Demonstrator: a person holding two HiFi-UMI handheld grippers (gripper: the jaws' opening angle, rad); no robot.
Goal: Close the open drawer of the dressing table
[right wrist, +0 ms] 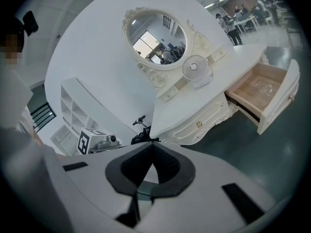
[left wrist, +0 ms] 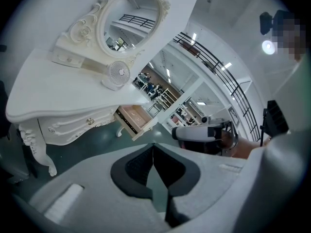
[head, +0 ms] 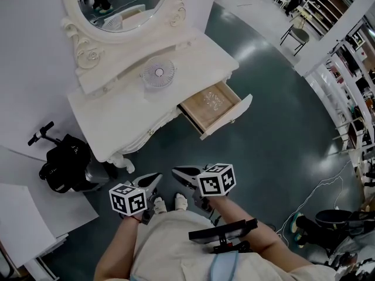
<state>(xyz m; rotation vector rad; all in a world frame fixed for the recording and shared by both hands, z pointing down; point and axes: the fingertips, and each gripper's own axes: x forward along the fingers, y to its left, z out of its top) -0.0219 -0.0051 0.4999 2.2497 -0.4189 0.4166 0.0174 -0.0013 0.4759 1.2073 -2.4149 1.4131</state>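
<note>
The white dressing table [head: 126, 113] stands ahead of me. Its right-hand drawer [head: 214, 107] is pulled out, with a wooden inside and its white front [head: 233, 117] toward me. In the left gripper view the drawer [left wrist: 132, 120] shows, and in the right gripper view the drawer [right wrist: 260, 89] too. Both grippers hang low in front of my body, well short of the drawer and touching nothing. My left gripper [head: 156, 178] has its fingertips together [left wrist: 153, 144], with nothing between them. My right gripper [head: 177, 171] is likewise shut and empty [right wrist: 153, 141].
A small round fan [head: 158, 73] sits on the tabletop below the oval mirror [head: 123, 2]. A clear item [head: 212, 100] lies in the drawer. A black bag and scooter [head: 67, 163] stand at the table's left. A chair [head: 299, 37] and shelves are far right, and dark floor [head: 263, 151] lies between.
</note>
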